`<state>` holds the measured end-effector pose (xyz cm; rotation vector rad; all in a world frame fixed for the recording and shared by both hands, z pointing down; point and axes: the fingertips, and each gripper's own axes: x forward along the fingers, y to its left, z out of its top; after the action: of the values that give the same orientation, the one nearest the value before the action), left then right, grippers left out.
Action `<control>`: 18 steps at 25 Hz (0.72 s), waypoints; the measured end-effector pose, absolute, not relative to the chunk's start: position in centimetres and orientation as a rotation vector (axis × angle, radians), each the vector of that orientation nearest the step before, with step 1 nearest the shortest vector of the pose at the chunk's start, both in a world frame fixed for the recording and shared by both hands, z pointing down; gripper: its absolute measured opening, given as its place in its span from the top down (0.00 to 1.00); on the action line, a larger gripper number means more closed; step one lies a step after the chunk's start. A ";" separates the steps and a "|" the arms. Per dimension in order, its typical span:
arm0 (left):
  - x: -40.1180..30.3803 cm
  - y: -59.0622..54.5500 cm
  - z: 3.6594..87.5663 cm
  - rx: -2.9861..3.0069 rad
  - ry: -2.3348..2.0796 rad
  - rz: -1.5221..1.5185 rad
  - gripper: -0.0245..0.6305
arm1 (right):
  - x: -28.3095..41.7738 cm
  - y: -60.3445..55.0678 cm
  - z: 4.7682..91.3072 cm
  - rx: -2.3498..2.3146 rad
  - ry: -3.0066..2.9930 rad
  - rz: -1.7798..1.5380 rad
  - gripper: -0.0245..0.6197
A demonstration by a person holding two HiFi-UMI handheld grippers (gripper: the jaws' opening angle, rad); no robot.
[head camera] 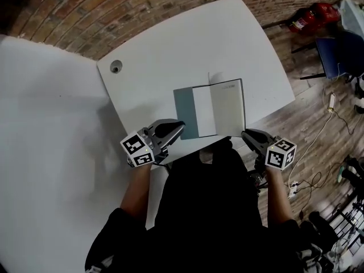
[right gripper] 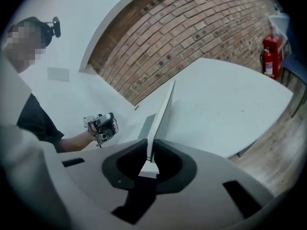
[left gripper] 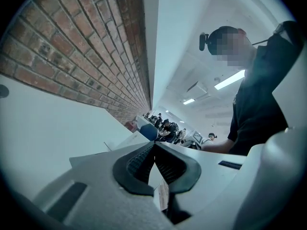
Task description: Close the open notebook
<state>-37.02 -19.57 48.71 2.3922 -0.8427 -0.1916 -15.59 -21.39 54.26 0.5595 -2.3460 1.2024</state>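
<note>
The notebook (head camera: pixel 219 108) lies open on the white table (head camera: pixel 170 50) near its front edge, with its teal left cover (head camera: pixel 183 114) flat. My right gripper (head camera: pixel 245 134) is at the notebook's lower right corner. In the right gripper view that gripper (right gripper: pixel 149 153) is shut on the notebook's right half (right gripper: pixel 160 114), which stands raised on edge above the table. My left gripper (head camera: pixel 181 124) hovers by the lower left corner of the teal cover. Its jaws (left gripper: pixel 154 145) are shut tip to tip with nothing between them.
A round cable hole (head camera: pixel 116 66) sits near the table's far left corner. A brick wall runs behind the table. To the right are a red fire extinguisher (head camera: pixel 310 17), a blue chair (head camera: pixel 341 53) and cables on the wooden floor (head camera: pixel 318 152).
</note>
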 end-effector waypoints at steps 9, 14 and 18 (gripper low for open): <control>-38.7 -18.5 47.9 2.382 -0.864 -0.266 0.94 | -21.8 -18.9 51.1 0.345 -2.404 1.041 0.88; -39.8 -18.0 47.0 2.379 -0.901 -0.294 0.94 | -25.1 -17.7 50.5 0.238 -2.400 0.955 0.88; -41.1 -16.7 47.0 2.368 -0.934 -0.312 0.94 | -28.0 -15.8 51.3 0.151 -2.376 0.926 0.88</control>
<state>-41.10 -16.75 46.95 2.3683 -0.9335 -0.3125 -28.05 -15.77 51.34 0.1506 -2.3763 0.9258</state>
